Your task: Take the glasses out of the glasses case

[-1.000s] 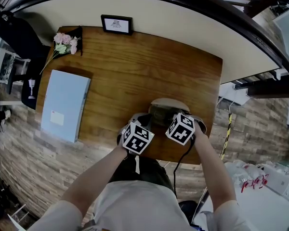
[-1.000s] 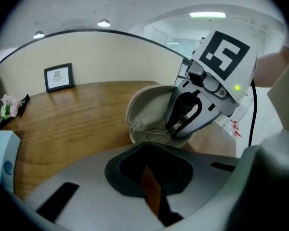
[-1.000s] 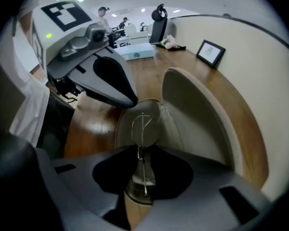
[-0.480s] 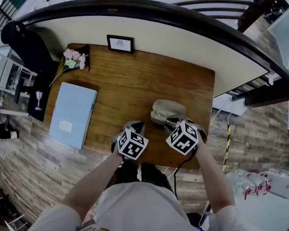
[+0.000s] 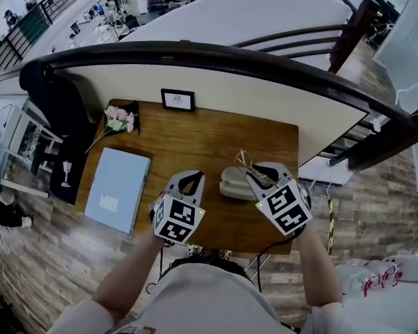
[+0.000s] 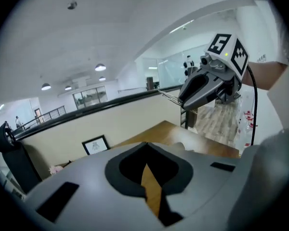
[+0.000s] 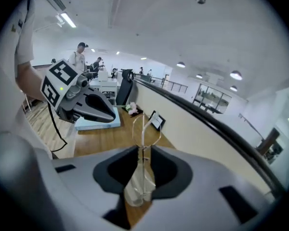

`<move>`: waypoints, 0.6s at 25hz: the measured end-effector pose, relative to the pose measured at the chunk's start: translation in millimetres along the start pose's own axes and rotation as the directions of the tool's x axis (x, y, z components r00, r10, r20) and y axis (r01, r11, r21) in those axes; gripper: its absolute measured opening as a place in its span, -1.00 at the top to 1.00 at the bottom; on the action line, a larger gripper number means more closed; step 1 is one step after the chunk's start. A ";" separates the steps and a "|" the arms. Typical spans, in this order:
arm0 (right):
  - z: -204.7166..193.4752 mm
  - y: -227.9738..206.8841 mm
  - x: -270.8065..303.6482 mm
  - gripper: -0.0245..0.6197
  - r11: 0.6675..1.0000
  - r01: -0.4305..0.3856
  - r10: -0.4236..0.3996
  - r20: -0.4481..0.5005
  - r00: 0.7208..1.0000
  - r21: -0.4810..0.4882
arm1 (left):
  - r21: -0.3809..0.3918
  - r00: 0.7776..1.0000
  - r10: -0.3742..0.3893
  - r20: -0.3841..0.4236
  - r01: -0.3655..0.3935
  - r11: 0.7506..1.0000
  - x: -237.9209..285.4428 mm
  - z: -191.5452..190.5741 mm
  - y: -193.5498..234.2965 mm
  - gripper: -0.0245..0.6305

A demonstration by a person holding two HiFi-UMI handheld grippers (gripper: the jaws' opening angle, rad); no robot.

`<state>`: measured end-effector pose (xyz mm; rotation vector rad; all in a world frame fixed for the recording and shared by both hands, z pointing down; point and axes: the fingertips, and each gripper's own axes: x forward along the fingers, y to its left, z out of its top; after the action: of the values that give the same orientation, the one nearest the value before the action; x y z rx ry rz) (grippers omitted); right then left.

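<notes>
Two grippers off the table [image 5: 195,131]. Head view: right gripper [image 5: 256,174] holds the glasses [image 5: 242,160] above the open glasses case [image 5: 231,186]. Left gripper view: left gripper [image 6: 146,167] closed, empty. Right gripper view: thin-wire pinch; a jolt could slip it.

Both forearms stretched fwd, L claw [image 5: 190,176] held up, tilted down, jaws together w/ nothing btwn them, R claw [image 5: 255,172] level w/ it, also tilted down, jaws pinched on glasses [image 7: 143,134].
</notes>
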<state>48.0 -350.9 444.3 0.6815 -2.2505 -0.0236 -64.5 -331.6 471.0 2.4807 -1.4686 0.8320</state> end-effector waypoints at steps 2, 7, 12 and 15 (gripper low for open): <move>24.3 -9.8 -22.7 0.65 0.998 0.063 -0.063 0.063 0.996 0.005 | 0.019 0.998 0.011 0.068 -0.012 1.000 -17.2 29.6 9.4 0.92; 83.4 -23.4 -82.4 0.65 0.982 0.171 -0.186 0.254 0.949 0.078 | 0.042 0.978 0.039 0.204 -0.049 0.998 -59.1 89.7 27.6 0.92; 123.6 -24.0 -133.0 0.65 0.968 0.224 -0.251 0.391 0.885 0.112 | 0.042 0.946 0.060 0.319 -0.078 0.996 -98.7 134.8 38.4 0.92; 135.9 -25.3 -160.5 0.64 0.953 0.261 -0.303 0.453 0.839 0.154 | 0.028 0.926 0.079 0.369 -0.096 0.995 -118.6 152.1 43.9 0.92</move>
<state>56.8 -321.3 234.8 1.1567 -2.6006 -0.2666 -86.6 -321.9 274.6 2.7349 -1.7001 0.4268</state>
